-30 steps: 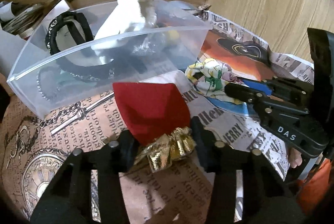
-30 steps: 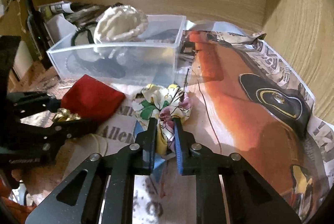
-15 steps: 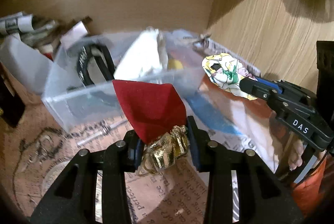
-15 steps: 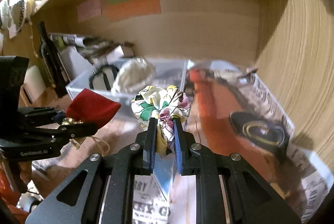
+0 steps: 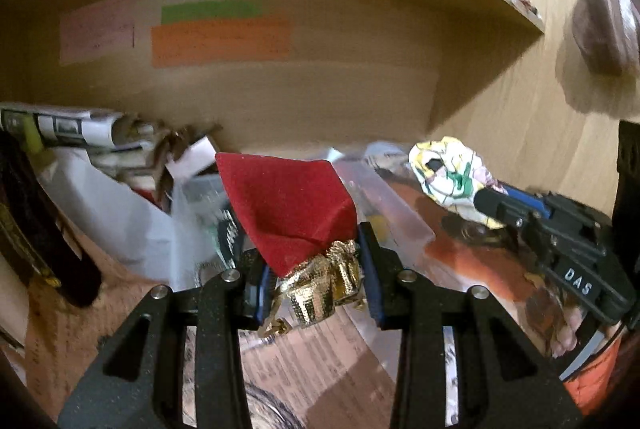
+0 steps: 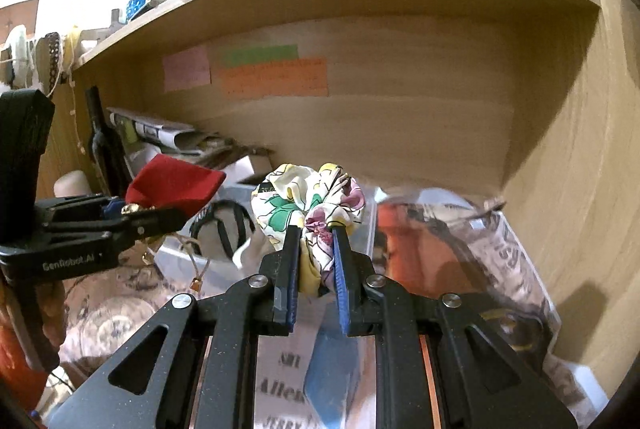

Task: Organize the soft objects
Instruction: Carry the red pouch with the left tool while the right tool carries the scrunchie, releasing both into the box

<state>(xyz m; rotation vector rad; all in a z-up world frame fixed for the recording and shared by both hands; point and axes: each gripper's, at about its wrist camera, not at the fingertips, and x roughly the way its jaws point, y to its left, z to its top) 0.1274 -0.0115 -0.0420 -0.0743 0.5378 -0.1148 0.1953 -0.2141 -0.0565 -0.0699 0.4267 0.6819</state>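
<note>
My left gripper [image 5: 316, 261] is shut on a red velvet pouch [image 5: 286, 205] by its gold ribbon top [image 5: 324, 289] and holds it in the air above the clear plastic bin [image 5: 396, 217]. The pouch also shows in the right wrist view [image 6: 172, 185]. My right gripper [image 6: 316, 261] is shut on a floral fabric scrunchie [image 6: 304, 205] and holds it raised over the bin's near wall [image 6: 180, 261]. The scrunchie also shows in the left wrist view [image 5: 452, 173], to the right of the pouch. A black headband [image 6: 224, 221] lies in the bin.
I am inside a wooden shelf bay with a back wall carrying coloured paper notes [image 6: 272, 77] and a side wall at the right [image 6: 580, 169]. Rolled newspapers [image 5: 72, 129] and a dark bottle [image 6: 100, 145] stand at the left. Printed paper [image 6: 500, 257] lines the shelf floor.
Both grippers have lifted their objects off the shelf floor and tilted upward. The pouch and scrunchie now hang above the bin instead of resting on the paper.
</note>
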